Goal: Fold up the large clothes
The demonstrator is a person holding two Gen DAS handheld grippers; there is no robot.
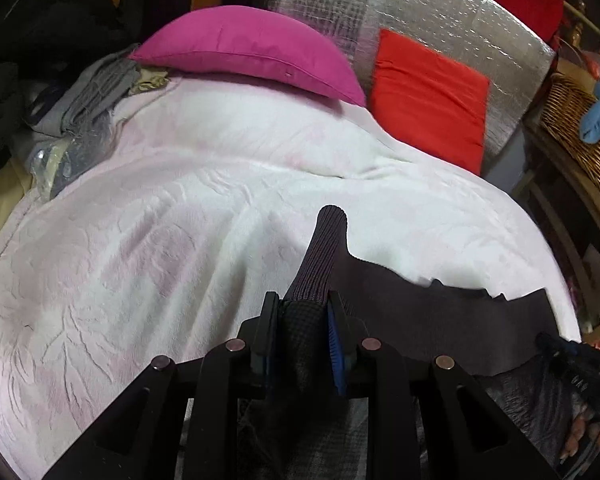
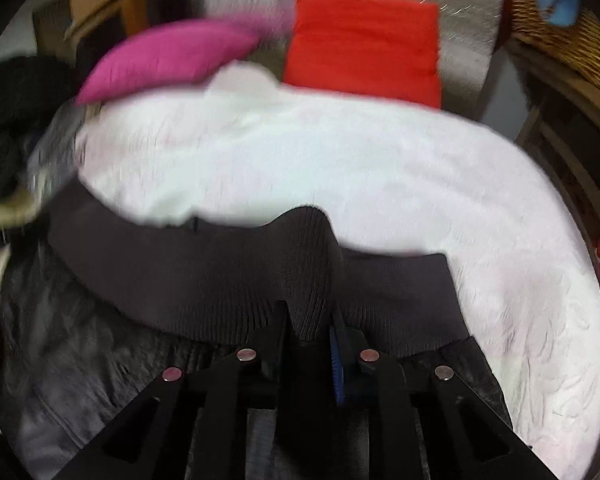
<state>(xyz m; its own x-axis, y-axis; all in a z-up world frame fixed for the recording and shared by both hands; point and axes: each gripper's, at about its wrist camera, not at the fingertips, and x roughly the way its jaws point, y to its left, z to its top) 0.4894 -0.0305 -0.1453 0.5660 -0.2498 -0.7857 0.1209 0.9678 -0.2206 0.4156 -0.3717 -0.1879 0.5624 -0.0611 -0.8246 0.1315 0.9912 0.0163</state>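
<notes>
A dark jacket with a ribbed knit hem [image 1: 420,312] lies at the near edge of a white textured bedspread [image 1: 180,220]. My left gripper [image 1: 304,308] is shut on a bunched piece of the ribbed hem, which sticks up between the fingers. In the right wrist view, the right gripper [image 2: 312,320] is shut on the same ribbed hem [image 2: 204,276], with the jacket's shiny dark body [image 2: 80,360] hanging below left. The right gripper also shows at the lower right of the left wrist view [image 1: 572,356]. The right wrist view is motion-blurred.
A magenta pillow [image 1: 248,48] and a red cushion [image 1: 428,96] lie at the bed's far end against a silver foil sheet [image 1: 440,8]. Grey folded clothes [image 1: 88,92] and dark garments [image 1: 40,32] pile at the left. A wicker basket [image 1: 580,128] stands at the right.
</notes>
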